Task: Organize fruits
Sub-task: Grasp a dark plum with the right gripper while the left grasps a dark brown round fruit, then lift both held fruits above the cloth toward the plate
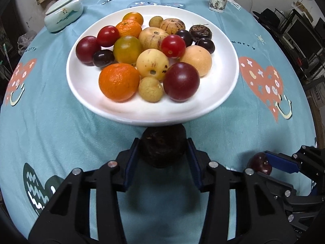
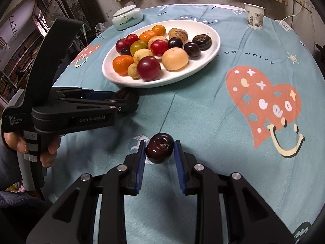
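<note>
Fruit sorting on a teal tablecloth (image 1: pixel 61 101) with hearts

Left gripper (image 1: pixel 162 150) clamps a dark round fruit (image 1: pixel 162 146) at the white plate's (image 1: pixel 223 85) 6 o'clock edge; right gripper (image 2: pixel 159 152) pinches a plum (image 2: pixel 159 150). Paper cup (image 2: pixel 254 16) around 1 o'clock, cluttered shelves behind.

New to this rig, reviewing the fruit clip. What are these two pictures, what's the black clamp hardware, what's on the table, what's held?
No robot arm here: a person holds a black two-finger clamp in each hand, each with a fisheye camera looking along its fingers. One picture is from the left clamp, the other from the right.

A round table under a teal patterned tablecloth carries a white oval plate piled with mixed small fruits, a pale lidded ceramic jar and a printed paper cup.

The left gripper is closed on a rough dark brown round fruit just in front of the plate. The right gripper grips a glossy dark purple round fruit.
</note>
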{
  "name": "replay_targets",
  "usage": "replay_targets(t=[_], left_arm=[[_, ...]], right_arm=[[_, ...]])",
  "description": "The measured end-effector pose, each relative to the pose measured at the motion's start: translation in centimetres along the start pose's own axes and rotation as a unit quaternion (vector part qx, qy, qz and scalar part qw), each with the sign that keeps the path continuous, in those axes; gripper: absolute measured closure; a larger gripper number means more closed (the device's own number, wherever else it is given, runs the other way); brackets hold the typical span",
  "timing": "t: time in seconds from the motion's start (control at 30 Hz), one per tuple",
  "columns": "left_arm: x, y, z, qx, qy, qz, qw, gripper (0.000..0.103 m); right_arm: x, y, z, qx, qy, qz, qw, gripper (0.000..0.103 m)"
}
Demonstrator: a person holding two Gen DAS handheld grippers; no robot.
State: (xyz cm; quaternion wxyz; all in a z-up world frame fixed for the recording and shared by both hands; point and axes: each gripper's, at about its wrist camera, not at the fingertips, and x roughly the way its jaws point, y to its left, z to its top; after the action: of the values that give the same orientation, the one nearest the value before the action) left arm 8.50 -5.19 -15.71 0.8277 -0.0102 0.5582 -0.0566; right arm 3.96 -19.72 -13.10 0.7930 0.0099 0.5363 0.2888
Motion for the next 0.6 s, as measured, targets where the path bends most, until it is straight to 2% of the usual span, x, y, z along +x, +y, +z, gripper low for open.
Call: replay_targets(t=[0.3,0.6], left_arm=[[-3.3,-0.6,-1.8,0.04,-0.023,0.021,0.9987,0.057],[-7.7,0.8,-2.4,0.041,-0.063,0.021,0.9969,0.057]], right_arm=[[-0.1,2.4,-0.4,-0.008,-0.003,0.006,1.0,0.075],[-1.1,5.4,-0.2,-0.02,-0.021,0.011,1.0,0.075]])
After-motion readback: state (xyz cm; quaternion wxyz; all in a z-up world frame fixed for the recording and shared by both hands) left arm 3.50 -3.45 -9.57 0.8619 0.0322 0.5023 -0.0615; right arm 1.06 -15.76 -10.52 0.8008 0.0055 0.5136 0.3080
